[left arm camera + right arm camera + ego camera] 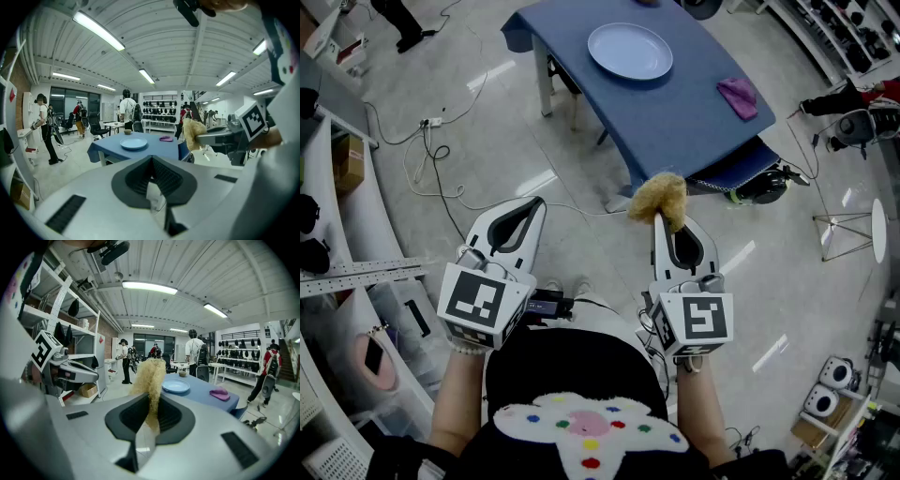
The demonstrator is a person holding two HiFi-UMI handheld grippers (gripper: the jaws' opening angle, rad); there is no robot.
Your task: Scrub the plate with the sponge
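Right gripper [664, 225] clamped on sponge [657, 196], most of it past tips. Left gripper [528, 208] closed, empty. Plate [630, 51] on table [675, 127], 12 o'clock, well apart from both grippers. Risks: sponge could slip out under scrubbing pressure; unheld plate could skid on table.

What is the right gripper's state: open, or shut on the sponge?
Shut on the sponge: the right gripper pinches its yellow fibres between the jaws; the rest sticks out.
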